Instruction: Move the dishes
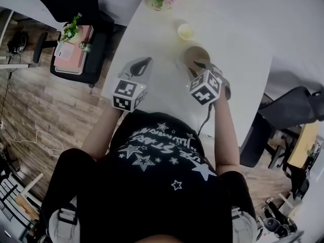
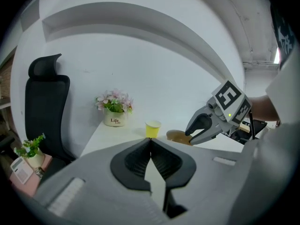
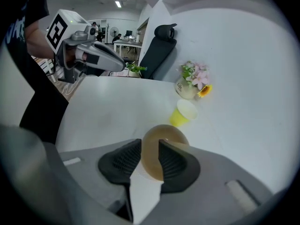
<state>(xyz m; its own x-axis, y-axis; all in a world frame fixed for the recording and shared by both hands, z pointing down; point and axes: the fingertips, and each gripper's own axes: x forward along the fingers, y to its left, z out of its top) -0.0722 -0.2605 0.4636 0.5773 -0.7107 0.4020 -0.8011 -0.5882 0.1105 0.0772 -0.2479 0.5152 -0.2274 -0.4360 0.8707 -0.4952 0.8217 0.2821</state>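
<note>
— Black shirt [image 1: 152, 186] with white stars filled the bottom of the head view, didn't it?
— It did. It hid the person's lap, and both hands were lost behind the marker cubes.
— How did the left gripper [image 2: 150, 140] stand?
— Its claw was pressed together, tips touching, with nothing between them. It hung over the near left part of the white table [image 1: 243, 59], apart from the dishes.
— And the right gripper [image 3: 150, 142]?
— Its claw was spread and straddled the brown dish [image 3: 164, 134], which lay on the table. The right pad covered part of the rim, so I could not tell whether either pad touched it.
— What stood around the dish?
— The yellow cup [image 3: 183, 112] was just beside it, and the flower pot [image 3: 190, 89] was farther back. From above, the picture's top edge cut the pot off.
— Anything else hard to make out?
— The black office chair [image 2: 44, 107] showed only its back and headrest. The room behind the left gripper was too small to read.
</note>
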